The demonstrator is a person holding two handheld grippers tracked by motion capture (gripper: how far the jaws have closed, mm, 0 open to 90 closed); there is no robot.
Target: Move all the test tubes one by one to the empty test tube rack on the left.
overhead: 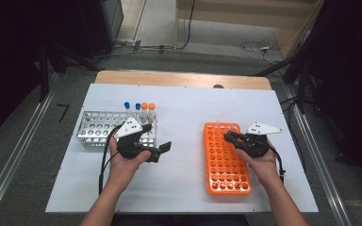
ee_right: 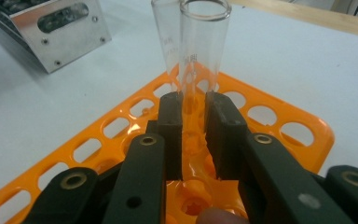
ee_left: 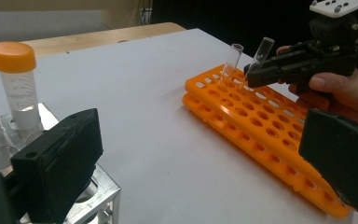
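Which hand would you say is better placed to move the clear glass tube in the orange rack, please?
Right. The right gripper is already shut on the glass tube standing in the orange rack. The left gripper is open, beside the metal rack, away from it.

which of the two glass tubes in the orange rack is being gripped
The tilted glass tube, clamped by the right gripper. The other tube stands free beside it in the orange rack.

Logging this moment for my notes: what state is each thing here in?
Right gripper: shut on the near glass tube.
Near glass tube: uncapped, tilted, standing in the orange rack.
Far glass tube: uncapped, in the rack.
Orange rack: flat, mostly empty.
Left gripper: open, empty.
Capped tubes: upright in the metal rack.
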